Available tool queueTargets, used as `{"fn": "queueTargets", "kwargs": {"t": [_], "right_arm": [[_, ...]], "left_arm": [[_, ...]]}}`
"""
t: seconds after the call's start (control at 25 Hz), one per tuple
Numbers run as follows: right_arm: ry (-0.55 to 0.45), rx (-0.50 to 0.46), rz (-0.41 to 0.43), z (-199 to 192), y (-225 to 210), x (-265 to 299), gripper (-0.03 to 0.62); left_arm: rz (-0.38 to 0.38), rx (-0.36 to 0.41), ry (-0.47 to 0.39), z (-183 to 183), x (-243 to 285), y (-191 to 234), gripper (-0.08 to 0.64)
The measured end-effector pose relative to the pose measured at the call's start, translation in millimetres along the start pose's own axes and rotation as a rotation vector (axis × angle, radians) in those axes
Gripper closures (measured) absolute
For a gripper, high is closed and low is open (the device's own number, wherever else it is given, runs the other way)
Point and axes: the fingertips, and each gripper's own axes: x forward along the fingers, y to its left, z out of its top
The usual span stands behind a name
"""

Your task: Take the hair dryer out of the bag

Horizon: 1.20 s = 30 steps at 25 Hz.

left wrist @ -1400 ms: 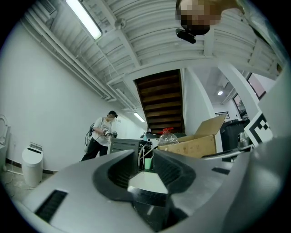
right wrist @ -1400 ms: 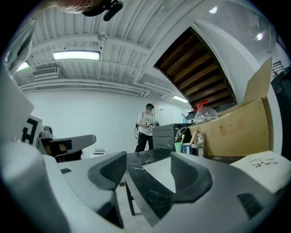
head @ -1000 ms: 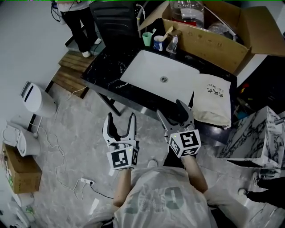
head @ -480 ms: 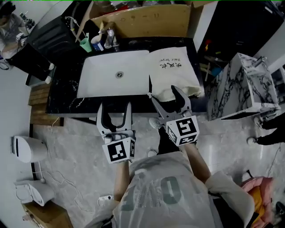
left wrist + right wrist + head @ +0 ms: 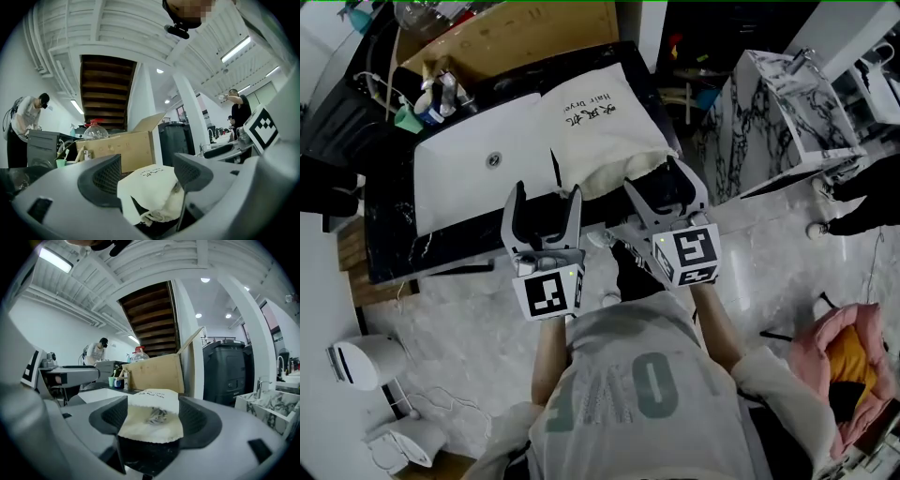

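Head view: at centre left we hold the left gripper (image 5: 546, 202) spread wide and empty. Right of it the right gripper (image 5: 664, 187), also spread and empty, faces the mouth of the bag (image 5: 600, 131) at upper centre, probably to reach the unseen hair dryer inside.

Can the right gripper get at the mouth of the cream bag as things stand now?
Probably yes: the right gripper is open, the cream bag turns its gathered mouth toward it at the counter edge, and nothing stands between.
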Motion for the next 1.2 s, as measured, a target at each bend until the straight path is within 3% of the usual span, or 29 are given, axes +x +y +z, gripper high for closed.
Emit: {"fn": "queueTargets", "kwargs": {"t": [0.12, 0.28, 0.36, 0.76, 0.96, 1.08, 1.2], "right_arm": [[0.017, 0.010, -0.022, -7.8, -6.8, -4.7, 0.258], [0.033, 0.026, -0.030, -14.5, -11.0, -5.4, 0.258], [0.036, 0.036, -0.032, -16.1, -12.5, -4.1, 0.259], [0.066, 0.080, -0.026, -32.1, -16.5, 3.3, 0.259], [0.085, 0.094, -0.028, -41.0, -14.8, 4.7, 0.259], [0.095, 0.100, -0.022, -44.4, -11.4, 4.7, 0.259], [0.104, 0.100, -0.014, -46.4, -8.3, 6.0, 0.259]], "left_arm": [[-0.042, 0.051, 0.017, -6.5, 8.8, -11.9, 0.236], [-0.163, 0.263, 0.052, -11.2, 26.9, -34.9, 0.236], [-0.231, 0.319, 0.086, -15.3, 38.1, -44.0, 0.236], [-0.537, 0.577, 0.379, -72.1, 74.2, -71.1, 0.263], [-0.594, 0.580, 0.469, -88.0, 75.7, -73.2, 0.390], [-0.601, 0.581, 0.472, -87.8, 75.8, -77.2, 0.483], [-0.599, 0.561, 0.465, -84.5, 78.3, -76.9, 0.506]]}}
